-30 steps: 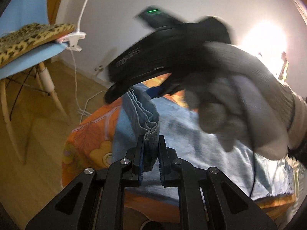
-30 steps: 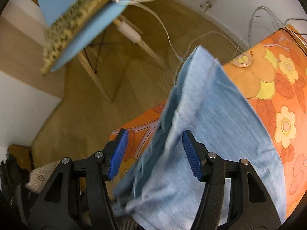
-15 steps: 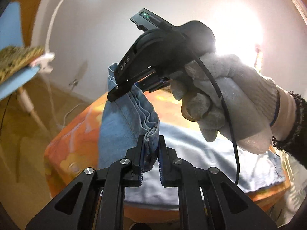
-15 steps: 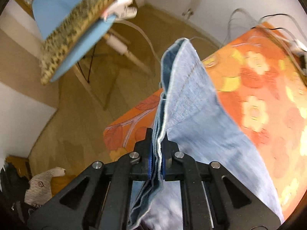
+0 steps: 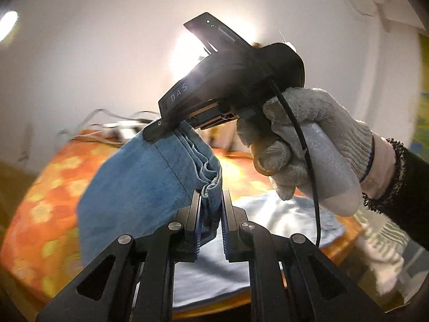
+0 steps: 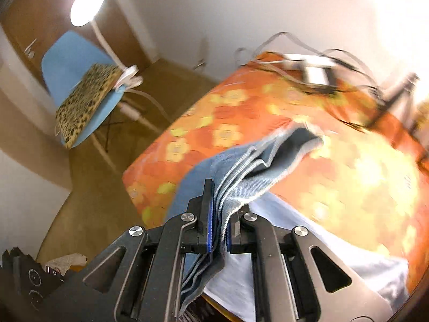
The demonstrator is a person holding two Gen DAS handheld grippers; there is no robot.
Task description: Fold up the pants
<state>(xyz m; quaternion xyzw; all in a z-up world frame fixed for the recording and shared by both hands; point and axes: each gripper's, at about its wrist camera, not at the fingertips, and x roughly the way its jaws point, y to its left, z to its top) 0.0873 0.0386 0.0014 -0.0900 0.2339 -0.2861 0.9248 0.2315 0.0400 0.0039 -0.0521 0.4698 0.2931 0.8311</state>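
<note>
Light blue denim pants point(image 5: 139, 185) hang lifted above the orange flowered table point(image 5: 40, 209). My left gripper point(image 5: 210, 206) is shut on a bunched hem of the pants. In the left wrist view the right gripper point(image 5: 161, 131), held by a gloved hand point(image 5: 308, 145), pinches the same cloth edge higher up. In the right wrist view my right gripper point(image 6: 218, 214) is shut on several stacked layers of the pants point(image 6: 257, 171), which trail toward the table point(image 6: 241, 112). The rest of the pants lies flat on the table below point(image 6: 295, 241).
A blue chair point(image 6: 75, 69) with a leopard-print cushion point(image 6: 85, 96) stands on the wooden floor beside the table. A white clip lamp point(image 6: 88, 5) shines above it. Cables and a small device point(image 6: 316, 72) lie at the table's far edge.
The right gripper closed on the pants' edge, having stood open around it. Both grippers rose and swung over the table, lifting the cloth with them.
</note>
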